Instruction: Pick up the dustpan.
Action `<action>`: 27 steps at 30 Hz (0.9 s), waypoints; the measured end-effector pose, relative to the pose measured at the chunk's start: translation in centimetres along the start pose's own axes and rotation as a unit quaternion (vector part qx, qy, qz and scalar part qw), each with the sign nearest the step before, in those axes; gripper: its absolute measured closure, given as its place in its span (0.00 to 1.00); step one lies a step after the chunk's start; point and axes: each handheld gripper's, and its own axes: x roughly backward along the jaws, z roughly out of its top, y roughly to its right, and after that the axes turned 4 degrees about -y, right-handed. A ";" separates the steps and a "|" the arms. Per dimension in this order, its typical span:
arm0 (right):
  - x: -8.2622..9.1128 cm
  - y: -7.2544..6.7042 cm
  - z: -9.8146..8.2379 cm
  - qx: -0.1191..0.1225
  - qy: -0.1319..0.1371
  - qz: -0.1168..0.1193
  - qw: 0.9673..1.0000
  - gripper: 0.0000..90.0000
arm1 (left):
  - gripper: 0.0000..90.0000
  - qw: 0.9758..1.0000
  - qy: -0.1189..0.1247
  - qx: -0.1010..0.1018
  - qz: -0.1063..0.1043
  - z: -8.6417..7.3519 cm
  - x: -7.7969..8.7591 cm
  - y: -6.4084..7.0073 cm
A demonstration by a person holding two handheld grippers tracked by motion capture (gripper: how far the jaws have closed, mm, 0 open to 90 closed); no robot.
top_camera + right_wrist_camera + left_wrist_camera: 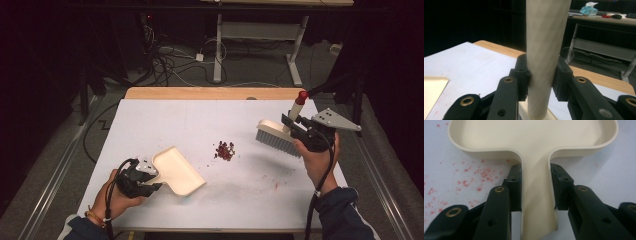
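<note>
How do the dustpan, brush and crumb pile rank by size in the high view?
1. Dustpan, largest.
2. Brush, a bit smaller, though it is lifted off the table and partly behind the right gripper, so this gap is unsure.
3. Crumb pile, clearly smallest.

Cream dustpan [176, 171]; cream brush [278, 134] with grey bristles and a red-capped handle. Dark red crumbs [225, 150] piled right of the dustpan on the white table [165, 125], wooden far edge. Both tools black.

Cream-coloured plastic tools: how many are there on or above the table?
2. The dustpan lies front left on the table, its handle in the left gripper. The brush is held at the right, raised, by the right gripper.
</note>
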 end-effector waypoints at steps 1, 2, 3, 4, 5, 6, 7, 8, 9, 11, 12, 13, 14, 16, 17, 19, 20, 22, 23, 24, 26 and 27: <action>-0.3 0.1 0.1 -0.001 0.000 -0.004 1.000 0.78 | 0.71 1.000 0.000 0.000 -0.001 0.0 0.0 0.0; -0.7 0.3 0.2 -0.003 0.000 -0.011 1.000 0.78 | 0.71 1.000 0.000 0.000 -0.001 0.0 -0.1 0.0; -1.0 0.4 0.2 0.001 -0.001 -0.018 1.000 0.78 | 0.71 1.000 0.000 0.001 -0.001 0.0 -0.1 0.0; -1.7 0.7 0.3 -0.003 -0.003 -0.026 1.000 0.78 | 0.71 1.000 0.001 0.002 -0.002 -0.1 -0.2 0.0; -1.7 0.7 0.3 -0.003 -0.003 -0.026 1.000 0.78 | 0.71 1.000 0.001 0.001 -0.002 -0.1 -0.2 0.0; -2.1 0.8 0.3 -0.006 -0.002 -0.028 1.000 0.78 | 0.71 1.000 0.000 0.001 -0.003 0.0 -0.3 0.0; -2.4 0.9 0.3 -0.010 -0.003 -0.033 0.999 0.78 | 0.71 1.000 -0.001 0.002 -0.004 0.0 -0.4 -0.1; -2.7 1.1 0.2 -0.012 -0.003 -0.037 0.999 0.78 | 0.71 1.000 -0.001 0.002 -0.004 0.0 -0.4 -0.1; -3.1 1.3 0.1 -0.022 -0.002 -0.035 0.999 0.78 | 0.71 1.000 -0.002 0.000 -0.002 0.0 -0.4 0.0; -3.2 1.3 0.0 -0.025 -0.004 -0.033 0.999 0.78 | 0.71 1.000 -0.001 0.000 0.000 0.0 -0.3 0.1; -3.2 1.3 -0.1 -0.026 -0.005 -0.035 0.999 0.78 | 0.71 1.000 -0.001 -0.001 0.000 0.0 -0.3 0.1; -3.2 1.3 -0.2 -0.026 -0.006 -0.035 0.999 0.78 | 0.71 1.000 -0.001 -0.001 0.001 0.0 -0.4 0.1; -3.2 1.3 -0.2 -0.028 -0.007 -0.035 0.999 0.78 | 0.71 1.000 -0.002 -0.001 0.001 0.1 -0.4 0.2; -3.2 1.3 -0.4 -0.028 -0.009 -0.035 0.999 0.78 | 0.71 1.000 -0.001 -0.002 0.001 0.1 -0.4 0.2; -3.2 1.3 -0.4 -0.026 -0.010 -0.035 0.999 0.78 | 0.71 1.000 -0.001 -0.002 0.001 0.1 -0.4 0.2; -3.3 1.2 -0.5 -0.026 -0.012 -0.036 0.999 0.78 | 0.71 1.000 0.000 -0.004 0.000 0.2 -0.4 0.2; -3.4 1.1 -0.6 -0.027 -0.014 -0.033 0.999 0.78 | 0.71 1.000 0.000 -0.005 0.000 0.2 -0.4 0.2; -3.5 1.0 -0.6 -0.026 -0.014 -0.031 0.999 0.78 | 0.71 1.000 0.000 -0.005 0.000 0.2 -0.5 0.2; -3.5 0.9 -0.6 -0.025 -0.015 -0.031 0.999 0.78 | 0.71 1.000 0.000 -0.005 0.000 0.2 -0.5 0.2; -3.6 0.9 -0.6 -0.024 -0.015 -0.030 0.999 0.78 | 0.71 1.000 0.000 -0.005 0.000 0.2 -0.5 0.2; -3.7 0.8 -0.7 -0.021 -0.017 -0.026 0.999 0.78 | 0.71 1.000 -0.001 -0.002 -0.002 0.1 -0.5 0.2; -3.7 0.7 -0.7 -0.020 -0.018 -0.026 0.999 0.78 | 0.71 1.000 -0.001 -0.001 -0.003 0.1 -0.6 0.2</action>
